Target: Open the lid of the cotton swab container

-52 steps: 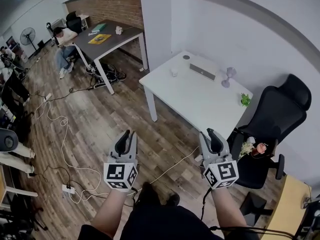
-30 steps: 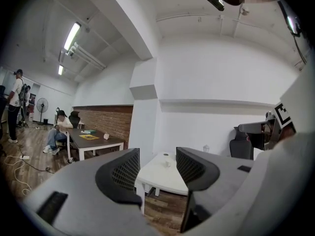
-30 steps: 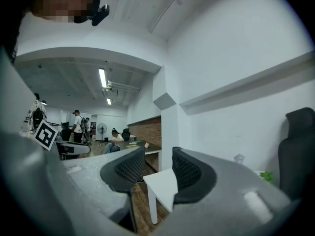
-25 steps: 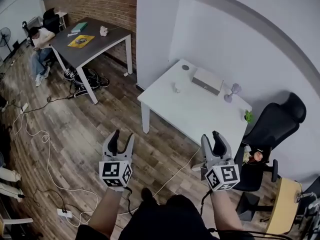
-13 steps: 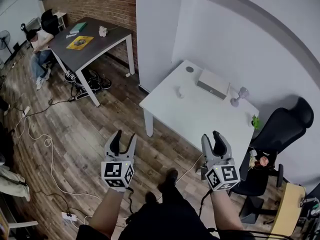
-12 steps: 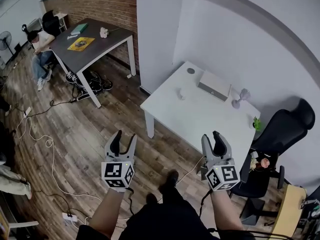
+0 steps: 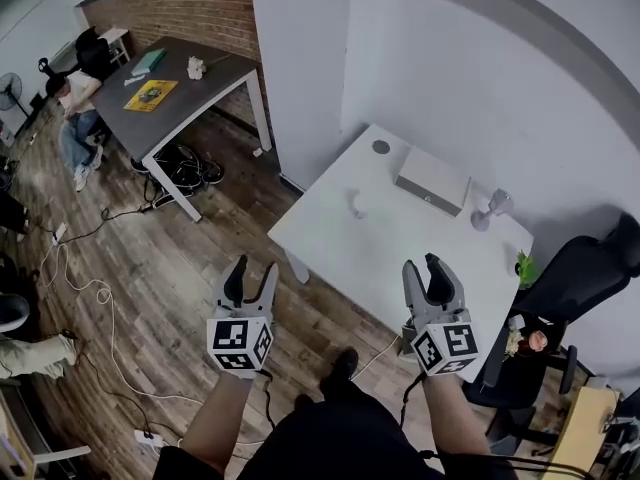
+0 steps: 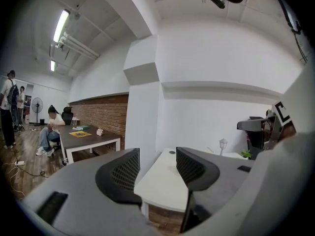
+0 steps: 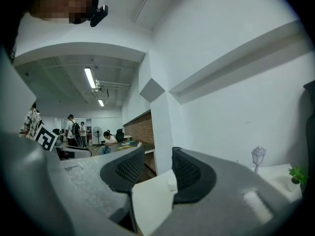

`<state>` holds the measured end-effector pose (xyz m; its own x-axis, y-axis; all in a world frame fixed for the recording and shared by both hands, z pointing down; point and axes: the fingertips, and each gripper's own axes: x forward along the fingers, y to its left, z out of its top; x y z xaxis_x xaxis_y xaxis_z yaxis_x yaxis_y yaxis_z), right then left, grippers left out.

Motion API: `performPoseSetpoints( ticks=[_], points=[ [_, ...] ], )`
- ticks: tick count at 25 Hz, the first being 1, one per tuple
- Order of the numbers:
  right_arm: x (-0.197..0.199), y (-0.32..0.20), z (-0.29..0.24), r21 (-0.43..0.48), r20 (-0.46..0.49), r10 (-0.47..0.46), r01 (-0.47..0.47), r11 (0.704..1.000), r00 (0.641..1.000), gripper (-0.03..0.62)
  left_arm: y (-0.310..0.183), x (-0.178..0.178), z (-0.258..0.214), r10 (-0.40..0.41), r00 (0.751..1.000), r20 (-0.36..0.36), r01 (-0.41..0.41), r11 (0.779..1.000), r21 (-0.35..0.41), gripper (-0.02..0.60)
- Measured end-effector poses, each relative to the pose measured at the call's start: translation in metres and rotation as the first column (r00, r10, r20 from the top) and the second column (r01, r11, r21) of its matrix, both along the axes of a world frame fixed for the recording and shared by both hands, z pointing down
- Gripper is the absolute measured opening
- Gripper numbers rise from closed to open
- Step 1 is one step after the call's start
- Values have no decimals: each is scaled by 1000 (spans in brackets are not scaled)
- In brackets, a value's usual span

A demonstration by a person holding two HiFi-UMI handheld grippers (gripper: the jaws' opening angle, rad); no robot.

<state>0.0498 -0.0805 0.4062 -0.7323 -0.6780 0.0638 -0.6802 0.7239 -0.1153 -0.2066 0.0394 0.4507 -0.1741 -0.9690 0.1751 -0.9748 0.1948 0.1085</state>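
A small pale container (image 7: 355, 206), the cotton swab container as far as I can tell, stands alone near the middle of the white table (image 7: 400, 253). It is too small here for its lid to show. In the right gripper view the container (image 9: 171, 186) appears far off between the jaws. My left gripper (image 7: 250, 271) hangs open over the wooden floor, short of the table's near corner. My right gripper (image 7: 431, 268) is open above the table's near edge. Neither one holds anything. In the left gripper view, only the table (image 8: 160, 181) lies beyond the open left gripper (image 8: 156, 154).
On the white table are a flat grey box (image 7: 432, 180), a small lamp (image 7: 493, 208), a round disc (image 7: 381, 147) and a little plant (image 7: 524, 265). A black office chair (image 7: 580, 278) stands at its right. A dark desk (image 7: 175, 83) with a seated person (image 7: 75, 103) is far left. Cables (image 7: 100, 298) trail on the floor.
The view has moved toward the white table, which now lies closer and lower in the head view. Both grippers keep the same open pose in front of me.
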Motion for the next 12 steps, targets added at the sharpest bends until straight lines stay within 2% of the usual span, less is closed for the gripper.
performPoseSetpoints(
  ticks=[5, 12],
  points=[
    [3, -56, 1, -19, 22, 12, -11, 1000, 1000, 170, -54, 12, 7, 5, 1000, 24, -5, 1000, -26, 227],
    [14, -102, 4, -28, 41, 32, -31, 999, 999, 170, -118, 32, 31, 67, 997, 33, -64, 994, -84, 227]
  ],
)
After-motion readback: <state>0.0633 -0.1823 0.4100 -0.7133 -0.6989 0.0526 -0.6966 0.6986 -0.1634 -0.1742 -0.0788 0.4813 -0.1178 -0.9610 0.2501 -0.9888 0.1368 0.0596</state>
